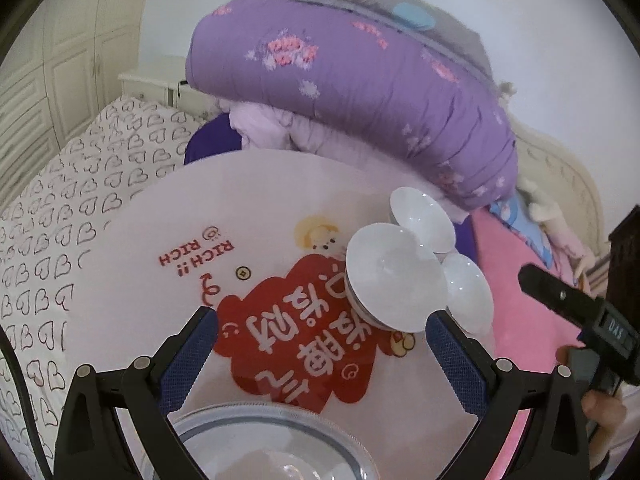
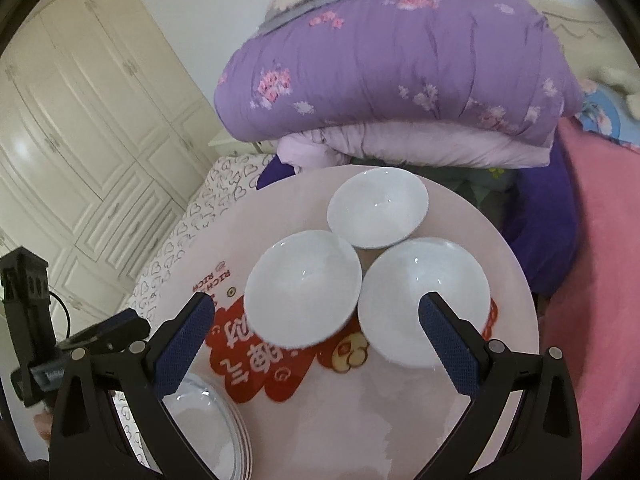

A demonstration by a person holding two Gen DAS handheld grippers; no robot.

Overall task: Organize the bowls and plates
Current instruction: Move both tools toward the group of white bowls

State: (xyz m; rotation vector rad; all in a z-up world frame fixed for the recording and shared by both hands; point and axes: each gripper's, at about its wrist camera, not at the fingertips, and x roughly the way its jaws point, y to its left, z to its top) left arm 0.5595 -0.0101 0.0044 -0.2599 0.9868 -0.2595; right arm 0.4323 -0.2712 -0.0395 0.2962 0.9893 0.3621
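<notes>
You are holding your right gripper [image 2: 316, 308] spread wide over the round table [image 2: 516, 280]. Three empty white bowls [image 2: 302, 286] are sitting just ahead of its fingertips, clustered together. The plate stack [image 1: 264, 444] is lying under your left gripper [image 1: 320, 322], also spread, gripping nothing.

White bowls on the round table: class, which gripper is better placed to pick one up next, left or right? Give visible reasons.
Probably right. The right gripper is open above the three white bowls, which lie just ahead of its fingertips. The left gripper, also open, hangs over the plate stack, with the bowls off to its right.
</notes>
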